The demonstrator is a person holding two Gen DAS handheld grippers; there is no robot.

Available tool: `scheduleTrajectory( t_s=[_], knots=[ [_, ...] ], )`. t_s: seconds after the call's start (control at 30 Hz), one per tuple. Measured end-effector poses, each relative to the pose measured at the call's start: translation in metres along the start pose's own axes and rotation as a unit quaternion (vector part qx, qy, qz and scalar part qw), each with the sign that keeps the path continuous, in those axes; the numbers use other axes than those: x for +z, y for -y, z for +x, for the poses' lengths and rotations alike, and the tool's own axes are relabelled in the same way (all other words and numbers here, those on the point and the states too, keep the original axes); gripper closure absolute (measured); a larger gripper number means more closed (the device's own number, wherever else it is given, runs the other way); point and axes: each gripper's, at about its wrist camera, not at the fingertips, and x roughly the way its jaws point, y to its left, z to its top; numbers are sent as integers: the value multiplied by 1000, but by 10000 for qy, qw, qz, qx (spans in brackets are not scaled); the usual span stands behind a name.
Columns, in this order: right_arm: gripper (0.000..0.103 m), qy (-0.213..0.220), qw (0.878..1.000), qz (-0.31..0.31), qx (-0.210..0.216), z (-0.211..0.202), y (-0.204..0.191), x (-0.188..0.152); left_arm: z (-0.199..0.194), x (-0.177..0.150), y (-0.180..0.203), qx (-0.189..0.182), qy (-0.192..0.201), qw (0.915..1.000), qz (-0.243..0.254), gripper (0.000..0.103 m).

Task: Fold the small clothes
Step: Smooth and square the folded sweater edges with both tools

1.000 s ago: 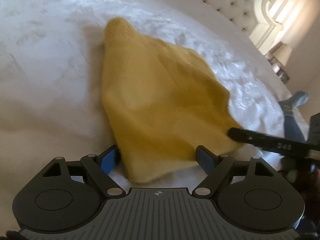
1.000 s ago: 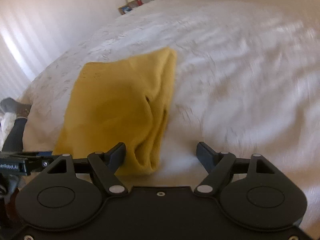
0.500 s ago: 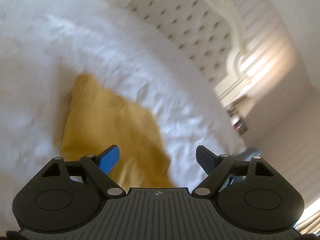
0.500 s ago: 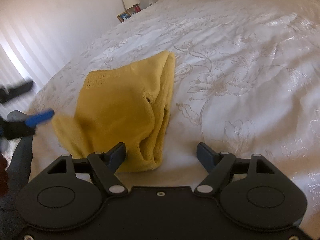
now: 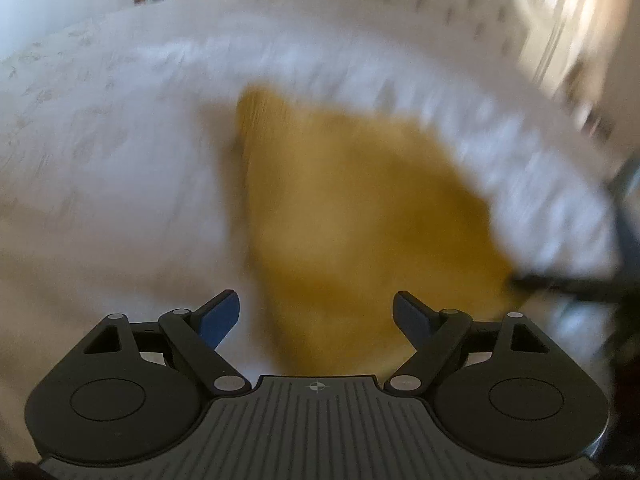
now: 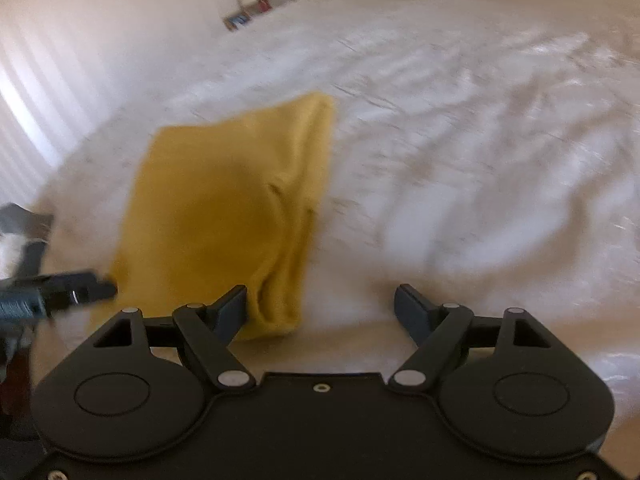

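Left gripper [image 5: 316,314] has its two dark fingers spread wide with nothing between them, hanging just above the near end of the mustard-yellow knitted garment [image 5: 352,216]; right gripper [image 6: 320,308] is the same, jaws wide apart and empty, with its left finger sitting right at the near corner of that yellow knit [image 6: 228,216], though I can't say for sure it's touching; the garment itself lies flat-ish on the white embroidered bedspread [image 6: 480,152], already doubled over by the look of the rolled edge along its right side in the right camera; both views are pretty smeared so the fine detail is gone; judging by how it slumps and creases, I'd say it's light, soft and floppy, the sort of knit that sags the second you lift one corner and stretches if you tug; not slippery, not fragile, but it'll drag on the bedspread and bunch up rather than slide cleanly; if it were me I'd pinch the two near corners, one per gripper, getting through every layer at the thick folded edge so the bottom layer doesn't get left behind; grabbing mid-panel would just tent it up; you can also see the tip of each tool poking into the other's view, at the garment's near edge.
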Motion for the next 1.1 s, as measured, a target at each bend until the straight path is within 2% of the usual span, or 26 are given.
scheduleTrajectory(
  t_s=[0.03, 0.17, 0.3, 0.47, 0.57, 0.67, 0.73, 0.77, 0.8, 0.97, 1.03, 1.1],
  knots=[
    [22, 6, 10000, 4, -31, -2, 2, -1, 6, -7, -1, 110, -147, 9998, 65, 19],
    [22, 163, 9999, -36, -24, -19, -1, 2, -9, -9, -2, 64, 168, 9997, -148, 19],
    [17, 607, 9977, -284, 122, -29, -17, 20, -20, 15, 2, 16, 734, 9972, -124, 19],
    [16, 723, 9962, -461, 160, -5, -29, 54, -4, 52, 3, 171, 982, 9950, -50, 18],
    [16, 705, 9965, -413, 152, 14, -27, 66, 19, 70, -3, 208, 927, 9954, -127, 18],
    [17, 423, 9977, -472, -245, 40, -15, 69, 43, 72, -12, 427, 717, 9964, -173, 18],
    [15, 157, 9982, -390, -423, 55, -1, 64, 59, 68, -24, 481, 451, 9975, -245, 9],
    [15, 136, 9990, -276, -338, 57, 6, 61, 66, 67, -30, 408, 397, 9976, -387, 2],
    [15, 169, 9993, -186, -264, 56, 9, 59, 67, 66, -35, 333, 392, 9972, -548, 0],
    [12, 456, 9982, -321, -204, 35, 1, 59, 48, 63, -34, 283, 560, 9960, -640, 1],
    [3, 623, 9972, -380, -145, 21, -5, 57, 35, 63, -31, 221, 717, 9950, -654, 1],
    [1, 752, 9959, -484, -111, 7, -13, 55, 20, 60, -25, 209, 877, 9940, -616, 1]
  ],
)
